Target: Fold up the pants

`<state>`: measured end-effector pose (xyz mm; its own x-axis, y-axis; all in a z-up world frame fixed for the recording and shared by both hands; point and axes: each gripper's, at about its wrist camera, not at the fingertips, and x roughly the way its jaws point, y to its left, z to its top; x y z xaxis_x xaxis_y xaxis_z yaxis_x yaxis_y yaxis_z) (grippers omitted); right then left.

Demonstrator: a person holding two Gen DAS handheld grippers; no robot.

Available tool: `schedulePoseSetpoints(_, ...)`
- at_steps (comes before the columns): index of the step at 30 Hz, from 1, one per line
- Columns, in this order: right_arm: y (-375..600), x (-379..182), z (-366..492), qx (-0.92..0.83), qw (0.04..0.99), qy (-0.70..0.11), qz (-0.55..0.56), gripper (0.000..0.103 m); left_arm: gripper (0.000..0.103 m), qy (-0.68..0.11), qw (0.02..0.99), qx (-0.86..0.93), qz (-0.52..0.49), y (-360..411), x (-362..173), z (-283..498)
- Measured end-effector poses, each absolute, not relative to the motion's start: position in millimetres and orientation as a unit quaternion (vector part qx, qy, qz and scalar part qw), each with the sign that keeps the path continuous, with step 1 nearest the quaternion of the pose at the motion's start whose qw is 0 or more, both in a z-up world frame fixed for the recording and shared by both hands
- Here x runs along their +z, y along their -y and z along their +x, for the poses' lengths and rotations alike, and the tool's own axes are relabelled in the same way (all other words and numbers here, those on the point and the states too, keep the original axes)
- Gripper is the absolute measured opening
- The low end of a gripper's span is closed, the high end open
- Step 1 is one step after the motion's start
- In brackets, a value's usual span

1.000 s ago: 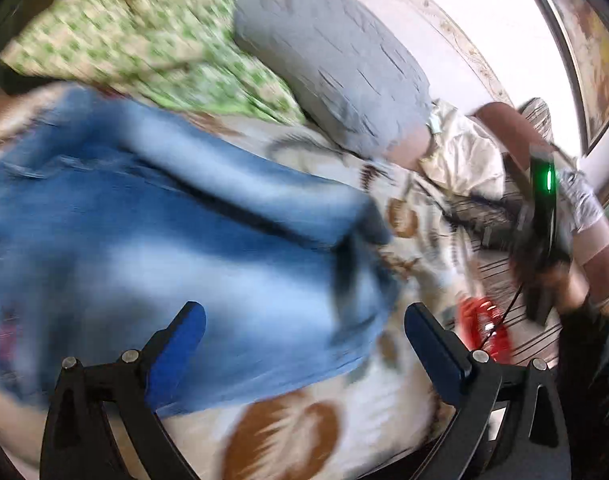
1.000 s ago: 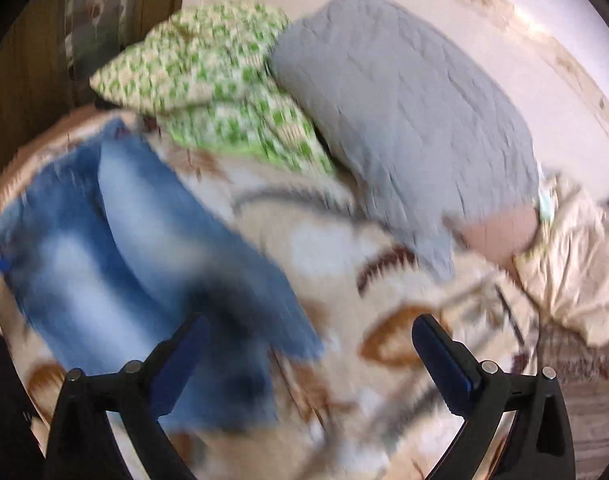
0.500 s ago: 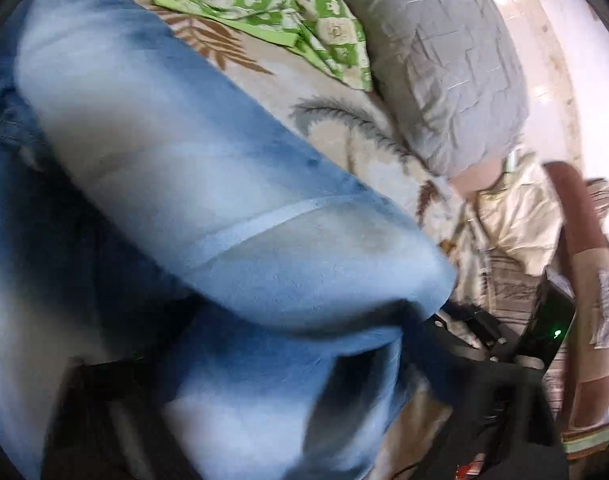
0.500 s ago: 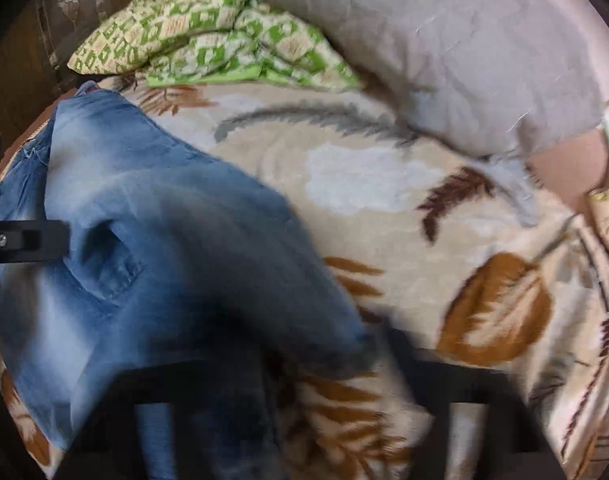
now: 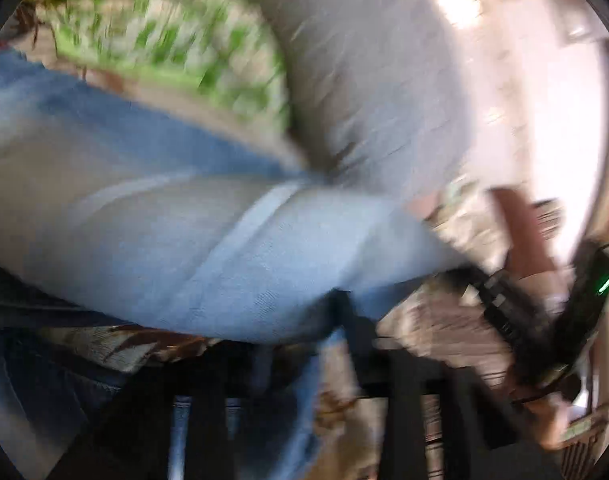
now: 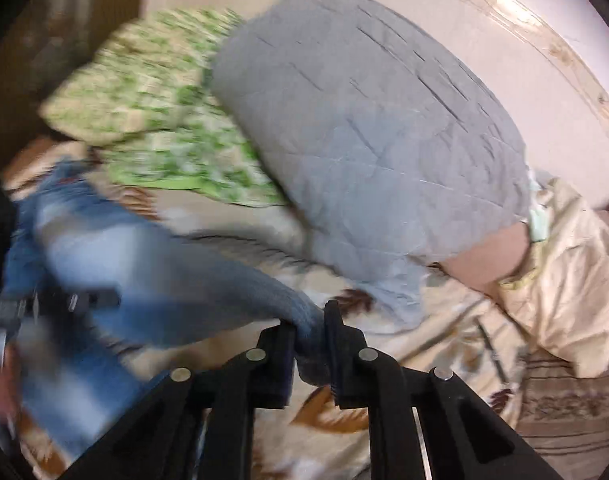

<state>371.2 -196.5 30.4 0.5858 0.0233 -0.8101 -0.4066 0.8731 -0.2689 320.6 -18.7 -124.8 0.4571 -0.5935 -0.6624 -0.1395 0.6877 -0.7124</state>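
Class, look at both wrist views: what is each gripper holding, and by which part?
The right gripper pinches the jeans at a bunched leg end. The left gripper's hold cannot be told; its jaws are opening.

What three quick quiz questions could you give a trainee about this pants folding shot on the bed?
1. True or false: the right gripper is clamped on a bunched end of the jeans.
2. What colour is the quilted pillow behind the jeans?
3. The green patterned cloth lies: A) on the jeans, B) beside the quilted pillow, C) between the fingers.

Key: 1 true; 2 grey; 3 B.
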Motion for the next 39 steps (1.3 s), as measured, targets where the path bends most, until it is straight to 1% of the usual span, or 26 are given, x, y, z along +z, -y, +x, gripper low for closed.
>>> schedulePoseSetpoints(1,192,15,385,0.087,0.849,-0.465,-0.235,0.08,0.086,-0.531,0.762,-0.12,-0.35,22,-135,323)
schedulePoseSetpoints(2,190,3,392,0.067,0.836,-0.486,-0.247,0.102,0.092,-0.541,0.763,-0.095,-0.341,20,-140,319)
schedulePoseSetpoints(4,192,-11,389,0.064,0.836,-0.485,-0.249,0.102,0.092,-0.531,0.772,-0.104,-0.334,16,-138,307)
schedulePoseSetpoints(6,205,-15,375,0.078,0.84,-0.492,-0.216,0.102,0.093,-0.527,0.777,-0.117,-0.324,14,-132,296)
schedulePoseSetpoints(11,254,-20,301,0.156,0.841,-0.516,-0.051,0.102,0.094,-0.533,0.776,-0.196,-0.274,24,-110,273)
schedulePoseSetpoints(13,272,-32,257,0.182,0.831,-0.525,0.029,0.102,0.094,-0.539,0.772,-0.24,-0.234,38,-98,272)
schedulePoseSetpoints(17,289,-58,192,0.198,0.821,-0.516,0.145,0.101,0.094,-0.567,0.76,-0.281,-0.152,73,-90,281)
schedulePoseSetpoints(21,280,-89,167,0.172,0.817,-0.517,0.191,0.096,0.094,-0.589,0.759,-0.261,-0.091,100,-95,298)
schedulePoseSetpoints(23,277,-104,171,0.155,0.808,-0.526,0.215,0.089,0.094,-0.597,0.761,-0.246,-0.069,111,-100,310)
schedulePoseSetpoints(24,274,-112,176,0.142,0.804,-0.533,0.223,0.088,0.094,-0.6,0.761,-0.24,-0.058,118,-103,316)
schedulePoseSetpoints(28,263,-129,197,0.105,0.806,-0.541,0.214,0.086,0.094,-0.618,0.752,-0.229,-0.012,134,-119,335)
schedulePoseSetpoints(29,260,-129,199,0.097,0.811,-0.538,0.208,0.082,0.094,-0.62,0.75,-0.23,-0.003,138,-122,337)
schedulePoseSetpoints(30,255,-128,201,0.089,0.817,-0.534,0.197,0.076,0.086,-0.621,0.748,-0.232,0.003,141,-124,338)
schedulePoseSetpoints(31,249,-126,202,0.082,0.826,-0.528,0.178,0.055,0.069,-0.618,0.747,-0.245,0.011,145,-125,337)
schedulePoseSetpoints(32,244,-125,202,0.073,0.834,-0.524,0.158,0.037,0.013,-0.624,0.74,-0.25,0.017,146,-127,335)
schedulePoseSetpoints(33,241,-124,201,0.067,0.839,-0.52,0.148,0.033,0.012,-0.631,0.734,-0.25,0.017,147,-129,335)
schedulePoseSetpoints(34,240,-124,199,0.071,0.842,-0.515,0.145,0.022,0.012,-0.628,0.735,-0.257,0.019,146,-127,331)
schedulePoseSetpoints(36,240,-122,192,0.088,0.843,-0.507,0.154,0.021,0.011,-0.612,0.743,-0.27,0.029,144,-117,322)
schedulePoseSetpoints(39,252,-108,169,0.092,0.859,-0.473,0.174,0.021,0.011,-0.582,0.756,-0.296,0.027,143,-85,303)
